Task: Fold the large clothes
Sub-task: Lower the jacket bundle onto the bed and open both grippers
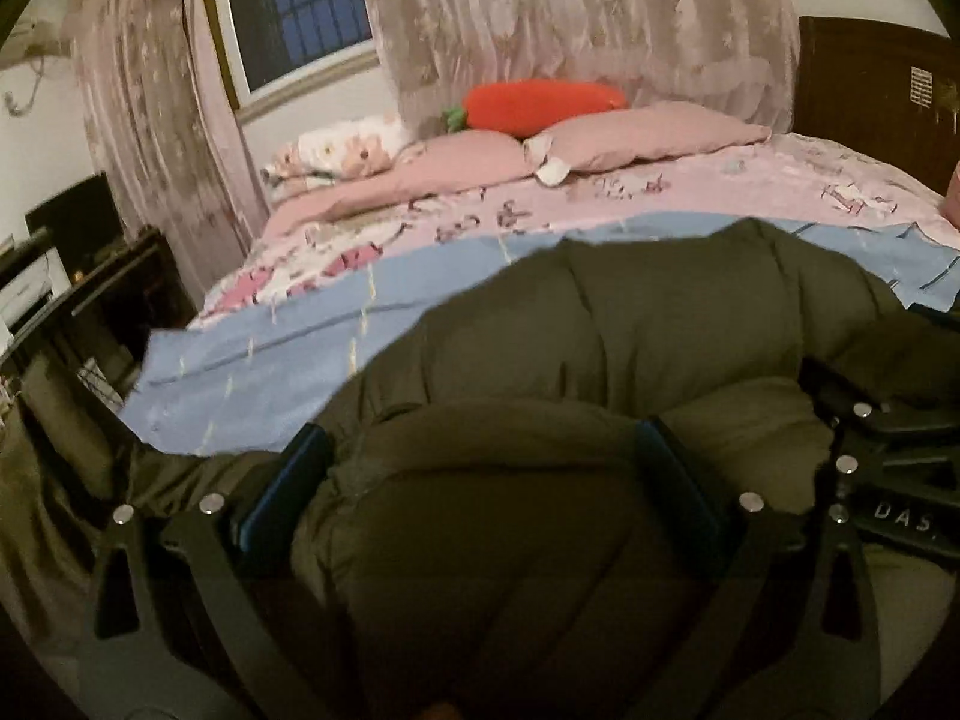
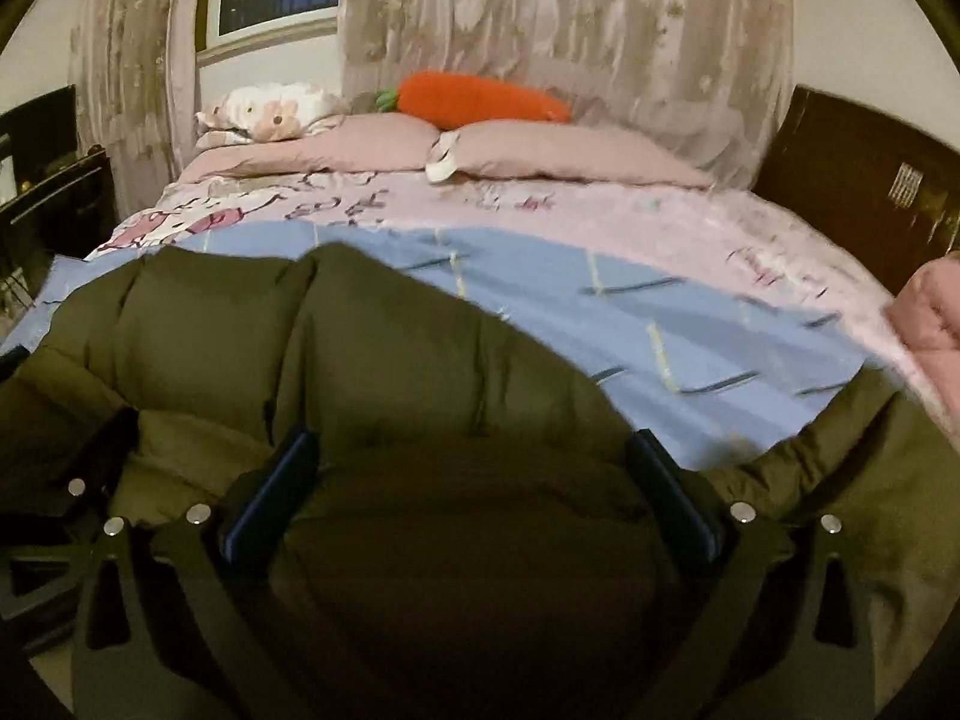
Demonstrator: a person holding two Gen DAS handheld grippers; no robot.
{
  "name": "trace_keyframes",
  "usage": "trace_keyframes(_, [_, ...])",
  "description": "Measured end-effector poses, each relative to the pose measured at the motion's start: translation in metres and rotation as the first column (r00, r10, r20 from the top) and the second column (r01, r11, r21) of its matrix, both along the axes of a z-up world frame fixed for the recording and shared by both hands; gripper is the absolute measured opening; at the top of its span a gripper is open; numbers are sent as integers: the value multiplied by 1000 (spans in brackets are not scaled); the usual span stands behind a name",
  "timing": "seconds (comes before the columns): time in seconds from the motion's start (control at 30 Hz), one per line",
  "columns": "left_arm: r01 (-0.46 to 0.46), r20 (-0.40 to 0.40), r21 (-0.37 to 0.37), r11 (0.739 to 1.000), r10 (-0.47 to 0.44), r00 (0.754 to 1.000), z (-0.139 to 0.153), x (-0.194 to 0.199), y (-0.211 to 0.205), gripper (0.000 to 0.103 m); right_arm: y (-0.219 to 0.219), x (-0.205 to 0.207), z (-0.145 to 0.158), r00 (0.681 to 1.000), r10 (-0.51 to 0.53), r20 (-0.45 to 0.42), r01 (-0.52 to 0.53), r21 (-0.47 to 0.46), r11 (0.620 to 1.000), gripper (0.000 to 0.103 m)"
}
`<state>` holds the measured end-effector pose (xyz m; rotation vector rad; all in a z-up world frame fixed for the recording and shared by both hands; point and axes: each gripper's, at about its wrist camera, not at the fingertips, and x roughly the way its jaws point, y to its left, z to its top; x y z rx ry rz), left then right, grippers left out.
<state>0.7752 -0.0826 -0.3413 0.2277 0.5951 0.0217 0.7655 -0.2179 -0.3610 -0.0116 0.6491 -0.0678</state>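
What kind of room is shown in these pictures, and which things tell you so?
Most likely a bedroom in a home. A bed covered with a pink and blue sheet fills the view, pink pillows and a carrot-shaped plush lie at its far end, and lace curtains hang beside a dark window.

Two black gripper frames: left gripper [image 1: 480,468] and right gripper [image 2: 474,480]. Flat angular arms with slotted cut-outs, round silver screws [image 1: 211,504] at the pivots, blue pads [image 2: 684,480] lining the fingers. White letters "DAS" [image 1: 900,515] on a black housing at the left view's right edge.
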Motion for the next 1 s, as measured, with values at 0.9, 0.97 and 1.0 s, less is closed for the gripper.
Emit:
trace_keyframes(0.9, [-289, -278, -267, 919, 213, 937, -40, 14, 230, 101, -133, 8, -25, 982, -127, -143, 149, 157, 976, 102])
trace_keyframes(0.97, [-286, -255, -304, 909, 212, 944, -45, 8, 235, 101, -135, 5, -31, 986, -110, -124, 135, 211, 968, 102])
trace_keyframes(1.0, [-286, -246, -316, 905, 213, 946, -47, 4, 236, 101, -140, 3, -34, 988, -98, -122, 127, 253, 959, 102])
